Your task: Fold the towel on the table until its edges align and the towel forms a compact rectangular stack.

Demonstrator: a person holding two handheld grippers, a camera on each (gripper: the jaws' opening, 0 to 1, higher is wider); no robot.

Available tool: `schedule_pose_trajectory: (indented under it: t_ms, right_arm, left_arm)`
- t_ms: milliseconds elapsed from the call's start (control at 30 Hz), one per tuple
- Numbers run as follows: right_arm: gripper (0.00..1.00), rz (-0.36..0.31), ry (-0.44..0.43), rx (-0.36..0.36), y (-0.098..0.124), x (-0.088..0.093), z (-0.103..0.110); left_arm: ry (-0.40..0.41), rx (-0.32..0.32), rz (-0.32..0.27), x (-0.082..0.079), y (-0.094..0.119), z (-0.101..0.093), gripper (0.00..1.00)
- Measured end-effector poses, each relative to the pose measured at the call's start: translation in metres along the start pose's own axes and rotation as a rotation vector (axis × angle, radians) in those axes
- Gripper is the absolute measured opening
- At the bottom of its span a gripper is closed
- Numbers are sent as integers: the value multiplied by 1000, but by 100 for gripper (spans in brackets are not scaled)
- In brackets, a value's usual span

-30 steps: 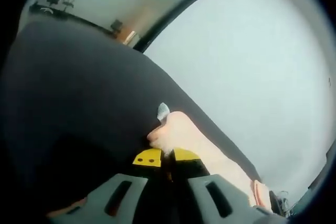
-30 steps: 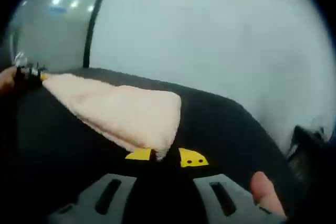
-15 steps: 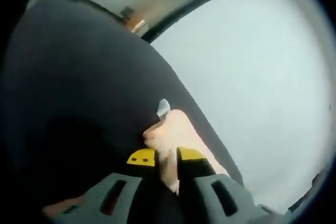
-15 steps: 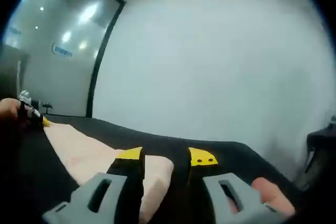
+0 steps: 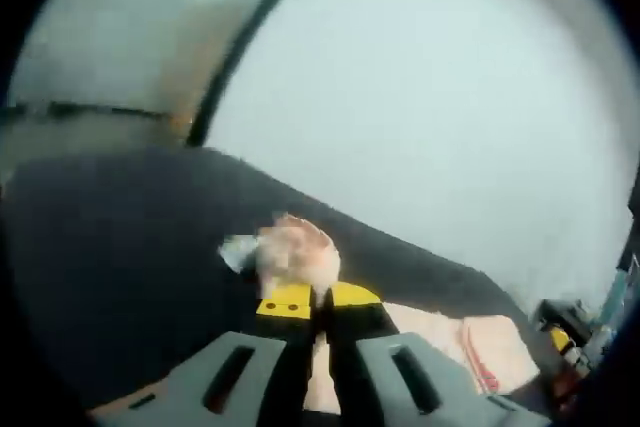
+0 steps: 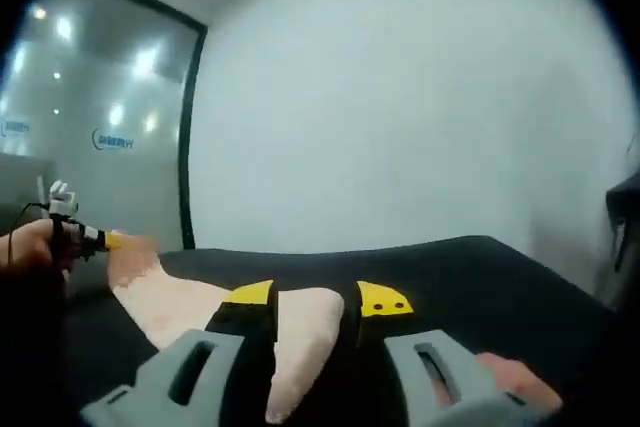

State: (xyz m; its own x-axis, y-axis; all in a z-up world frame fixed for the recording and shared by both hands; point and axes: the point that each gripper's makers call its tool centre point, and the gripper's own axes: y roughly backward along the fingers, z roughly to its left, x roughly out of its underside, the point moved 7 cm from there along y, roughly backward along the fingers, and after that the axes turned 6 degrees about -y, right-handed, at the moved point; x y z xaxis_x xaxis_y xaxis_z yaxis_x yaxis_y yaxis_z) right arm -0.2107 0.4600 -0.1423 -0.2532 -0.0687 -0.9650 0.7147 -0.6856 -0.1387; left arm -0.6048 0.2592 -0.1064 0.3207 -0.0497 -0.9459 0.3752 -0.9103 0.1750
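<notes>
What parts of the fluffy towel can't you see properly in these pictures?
- Left gripper view: the pale pink fluffy towel's pinched corner is motion-blurred; the left gripper covers the cloth beneath.
- Right gripper view: the right gripper hides the towel's near edge; its far end by the other gripper is blurred, tiny.

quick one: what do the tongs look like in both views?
Left tongs and right tongs match: grey moulded bodies with slotted cut-outs, black jaws capped by yellow tips with small dark dots. Seen far off in the right gripper view, the left tongs carry white and black hardware.
</notes>
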Motion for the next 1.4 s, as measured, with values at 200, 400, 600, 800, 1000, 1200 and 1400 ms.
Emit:
schedule_pose_trajectory:
  t_ms: [200,400,600,800,1000,1200,1400]
  right_arm:
    - [27,2,-41,-7,0,1,-3]
    - [27,13,-59,-2,2,2,-4]
    - [27,15,-55,-1,4,2,-2]
    - [27,25,-41,15,3,3,-4]
    - [27,25,-43,23,2,3,-6]
    - [27,45,-16,20,0,6,-5]
    - [27,55,-9,19,-4,8,-5]
  left_arm:
    - [-198,118,107,34,-8,-68,7]
    - [-258,200,193,71,-19,-95,7]
    - [-335,216,233,102,-14,-115,7]
    - [-325,217,214,106,-1,-128,7]
    - [-379,338,207,105,2,-135,8]
    - [-131,445,149,45,25,-148,16]
    - [-454,278,260,29,-41,-102,15]
